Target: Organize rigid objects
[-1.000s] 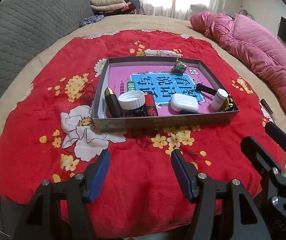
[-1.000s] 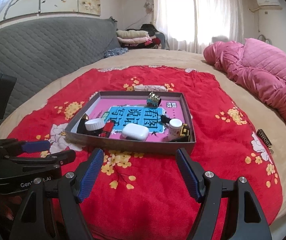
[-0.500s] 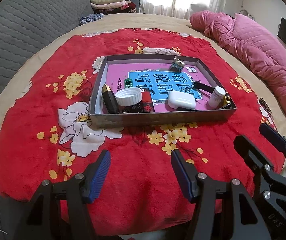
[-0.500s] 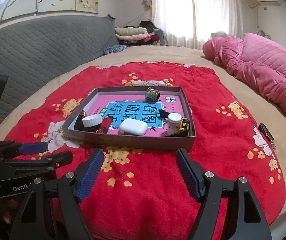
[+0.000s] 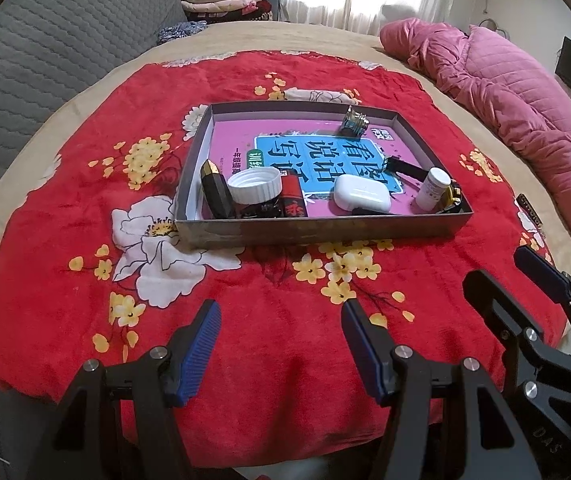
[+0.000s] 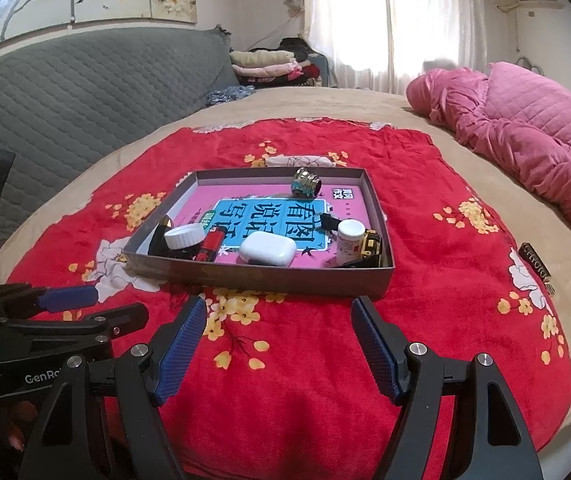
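You hold both the left gripper (image 5: 277, 344) and the right gripper (image 6: 279, 344) open and empty before the tray (image 5: 325, 232); next, reach for one item.

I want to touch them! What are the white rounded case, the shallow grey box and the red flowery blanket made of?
The white rounded case looks like smooth, glossy plastic: light glints off its curved top. The shallow grey box seems to be matte cardboard, with thin, straight, slightly scuffed walls. The red flowery blanket looks like soft plush fabric: its fuzzy surface wrinkles and dents.
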`<state>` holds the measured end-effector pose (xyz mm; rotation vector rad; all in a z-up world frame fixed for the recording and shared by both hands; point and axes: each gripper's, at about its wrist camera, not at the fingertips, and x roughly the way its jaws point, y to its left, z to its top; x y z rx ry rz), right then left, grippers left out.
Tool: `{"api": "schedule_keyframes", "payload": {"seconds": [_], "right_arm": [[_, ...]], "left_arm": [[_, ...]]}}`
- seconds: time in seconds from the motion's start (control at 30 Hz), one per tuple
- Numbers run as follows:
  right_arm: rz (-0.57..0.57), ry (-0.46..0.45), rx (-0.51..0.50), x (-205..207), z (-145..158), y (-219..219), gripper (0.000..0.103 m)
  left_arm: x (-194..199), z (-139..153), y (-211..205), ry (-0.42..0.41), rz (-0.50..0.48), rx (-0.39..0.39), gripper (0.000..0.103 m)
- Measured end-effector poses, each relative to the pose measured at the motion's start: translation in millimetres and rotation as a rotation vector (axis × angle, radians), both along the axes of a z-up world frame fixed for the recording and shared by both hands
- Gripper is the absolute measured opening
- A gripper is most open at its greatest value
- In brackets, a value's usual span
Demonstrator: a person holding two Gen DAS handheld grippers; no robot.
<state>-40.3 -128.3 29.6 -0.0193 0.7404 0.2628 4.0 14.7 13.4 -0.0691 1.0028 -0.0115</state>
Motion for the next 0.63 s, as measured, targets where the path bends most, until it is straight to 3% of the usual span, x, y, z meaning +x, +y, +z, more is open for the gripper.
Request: {"api": "schedule_keyframes", "payload": {"seconds": [0.63], "right_arm": [[-0.003,0.009,0.002,2.7,-1.7,1.9,0.076]], "left_arm": [[2.7,0.2,9.0,-0.01,0.03,0.001,0.062]]}}
